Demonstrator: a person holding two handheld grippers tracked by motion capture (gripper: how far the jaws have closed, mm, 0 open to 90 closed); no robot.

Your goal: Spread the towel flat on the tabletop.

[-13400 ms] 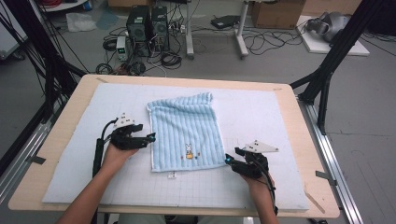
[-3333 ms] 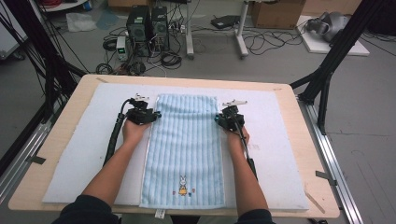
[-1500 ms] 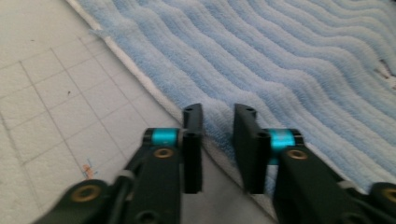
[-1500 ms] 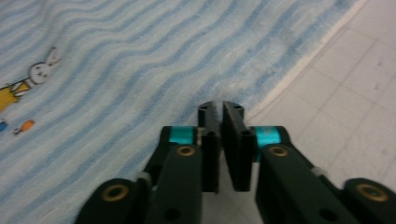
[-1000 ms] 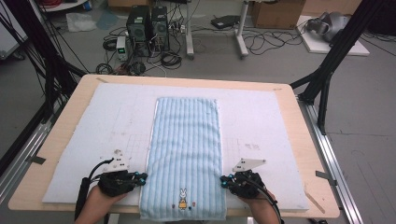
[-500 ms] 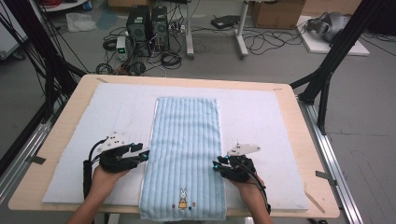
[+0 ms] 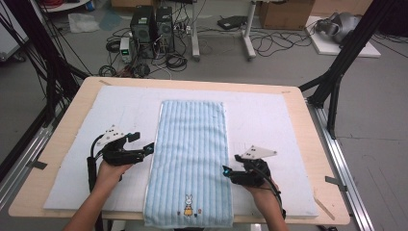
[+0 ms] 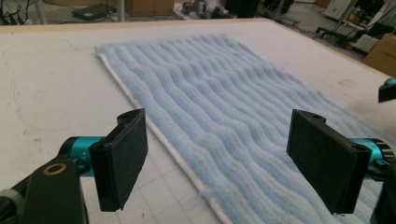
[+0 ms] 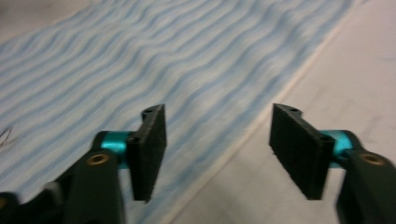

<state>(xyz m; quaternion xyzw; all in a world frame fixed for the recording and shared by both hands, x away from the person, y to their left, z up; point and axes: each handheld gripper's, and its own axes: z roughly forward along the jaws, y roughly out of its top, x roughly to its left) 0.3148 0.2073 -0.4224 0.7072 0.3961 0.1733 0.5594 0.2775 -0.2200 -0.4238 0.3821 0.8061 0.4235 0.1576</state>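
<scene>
- Now the light blue striped towel (image 7: pixel 192 159) is lying flat and lengthwise on the white mat (image 7: pixel 269 120) that is covering the tabletop (image 7: pixel 312 144), with its small rabbit picture (image 7: pixel 188 204) sitting near the person's edge.
- Its near end is reaching the front edge of the tabletop, and its far end is stopping short of the mat's far edge.
- On the towel's left side, the left gripper (image 7: pixel 149 148) is hovering just beside the long white-bordered edge, its fingertips pointing toward the cloth.
- Seen in the left gripper view, the left gripper (image 8: pixel 217 154) is standing with its jaws wide apart; they have just been opening, and nothing is sitting between them, while the towel (image 8: pixel 224 107) is stretching away beneath and beyond them.
- On the towel's right side, the right gripper (image 7: pixel 226 171) is hanging just beside the other long edge, nearer the person than the left one.
- Seen in the right gripper view, the right gripper (image 9: pixel 217 149) is also showing parted jaws that have just been opening, with nothing pinched between them; the towel's edge (image 9: pixel 261 116) is running below the gap, though that picture is blurring slightly.
- Both hands are holding their grippers low over the mat, and neither pad is pressing on the cloth.
</scene>
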